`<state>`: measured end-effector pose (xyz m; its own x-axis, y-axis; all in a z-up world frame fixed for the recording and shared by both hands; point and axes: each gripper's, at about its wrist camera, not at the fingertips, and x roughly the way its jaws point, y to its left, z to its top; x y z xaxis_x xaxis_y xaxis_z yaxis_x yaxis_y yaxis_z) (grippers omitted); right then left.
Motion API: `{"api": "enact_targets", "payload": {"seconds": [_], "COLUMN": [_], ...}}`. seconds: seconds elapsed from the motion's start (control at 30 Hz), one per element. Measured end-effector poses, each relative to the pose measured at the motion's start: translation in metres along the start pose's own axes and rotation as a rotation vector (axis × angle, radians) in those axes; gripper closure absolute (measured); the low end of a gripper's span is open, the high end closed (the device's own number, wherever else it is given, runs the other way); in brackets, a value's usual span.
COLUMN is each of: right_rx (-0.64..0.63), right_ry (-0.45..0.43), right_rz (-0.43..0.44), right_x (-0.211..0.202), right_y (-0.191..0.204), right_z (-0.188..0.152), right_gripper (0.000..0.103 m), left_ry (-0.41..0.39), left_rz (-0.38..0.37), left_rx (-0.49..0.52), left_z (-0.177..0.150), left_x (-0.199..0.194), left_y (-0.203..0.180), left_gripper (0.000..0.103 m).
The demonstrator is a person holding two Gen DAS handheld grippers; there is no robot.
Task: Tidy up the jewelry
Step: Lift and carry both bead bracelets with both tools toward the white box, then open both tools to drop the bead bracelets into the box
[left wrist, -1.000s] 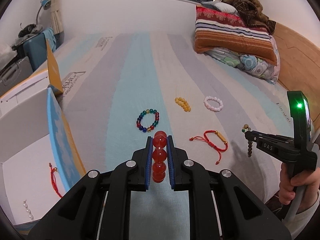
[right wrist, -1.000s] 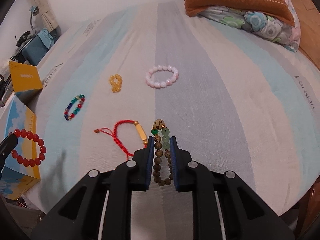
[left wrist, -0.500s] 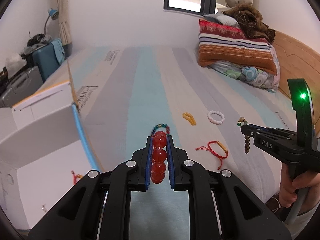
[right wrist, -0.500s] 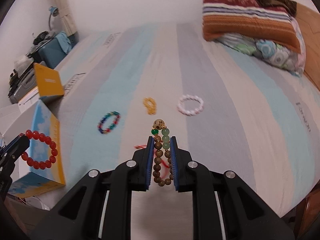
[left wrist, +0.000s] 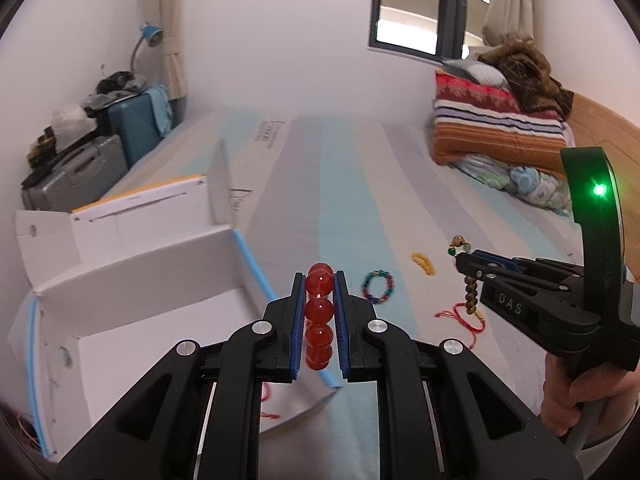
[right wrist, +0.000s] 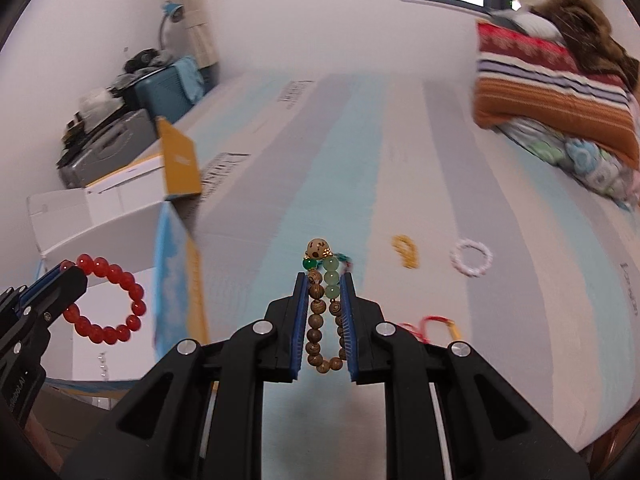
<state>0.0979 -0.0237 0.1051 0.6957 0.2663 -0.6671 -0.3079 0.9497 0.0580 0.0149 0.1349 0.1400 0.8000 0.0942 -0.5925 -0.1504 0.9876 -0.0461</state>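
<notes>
both grippers have lifted off the striped bedsheet (left wrist: pixel 352 200) and swung left toward the open white cardboard box (left wrist: pixel 132 280) over the last second; a second ago the views looked down on the bed, and now the box fills the lower left of the left wrist view. the left gripper (left wrist: pixel 319 276) is clamped on the red bead bracelet (left wrist: pixel 319 312), whose beads stand in a column between the blue pads, and in the right wrist view the same bracelet (right wrist: pixel 105 300) hangs as a full ring off the fingertips, in front of the box's white interior. the right gripper (right wrist: pixel 324 280) is closed on the wooden and green bead bracelet (right wrist: pixel 320 308), its pale carved bead sticking out past the tips; from the left view that bracelet (left wrist: pixel 468 280) dangles in the air, well above the sheet. the box already holds a red cord piece (left wrist: pixel 266 400) and a small pearl strand (right wrist: pixel 103 360). left on the bed are the multicolour bead bracelet (left wrist: pixel 378 287), the yellow bead bracelet (left wrist: pixel 423 263), the white bead bracelet (right wrist: pixel 471 258) and the red cord bracelet (left wrist: pixel 460 318). i judge this the carry step: two pieces are on their way to the box, the red one nearer its opening, and four more pickups remain after these drop.
</notes>
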Motion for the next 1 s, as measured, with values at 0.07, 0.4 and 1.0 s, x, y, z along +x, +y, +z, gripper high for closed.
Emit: {"api": "enact_targets", "payload": {"seconds": [0.07, 0.4, 1.0], "right_rx": [-0.02, -0.15, -0.268], "right_ry": [-0.006, 0.003, 0.215], "right_rz": [0.024, 0.141, 0.189], "right_x": [0.0, 0.016, 0.086], "right_y": [0.017, 0.124, 0.216], "right_z": [0.002, -0.002, -0.05], "right_gripper": [0.088, 0.088, 0.088], "left_ry": [-0.005, 0.01, 0.203], "left_rz": [0.018, 0.16, 0.278], "left_rx": [-0.009, -0.107, -0.237], "left_z": [0.0, -0.024, -0.093], "left_x": [-0.005, -0.024, 0.011], "left_y": [0.012, 0.1, 0.187], "left_gripper": [0.09, 0.09, 0.089]}}
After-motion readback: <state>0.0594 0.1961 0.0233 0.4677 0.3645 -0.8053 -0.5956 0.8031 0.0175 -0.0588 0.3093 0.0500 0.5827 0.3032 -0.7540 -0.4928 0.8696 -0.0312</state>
